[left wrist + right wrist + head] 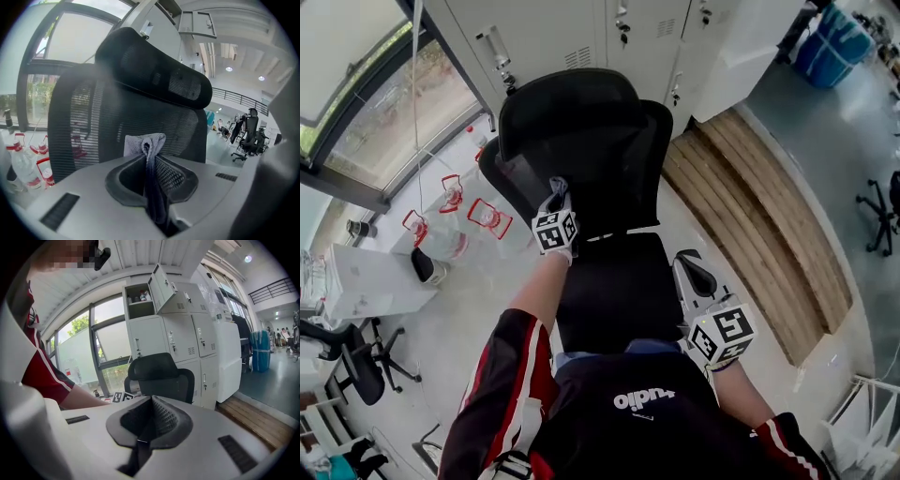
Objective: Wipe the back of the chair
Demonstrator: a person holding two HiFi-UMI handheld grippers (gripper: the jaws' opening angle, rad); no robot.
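L hand-held gripper [150,152] clamped — R [149,408] closed

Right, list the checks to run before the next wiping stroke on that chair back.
1. Cloth clamped in the left tongs: ok, jaws shut on it.
2. Cloth aimed at the chair back: ok, mesh straight ahead.
3. Cloth pressed against the mesh: cannot tell.
4. Right tongs clear of the stroke: ok, shut, empty, low beside the armrest.
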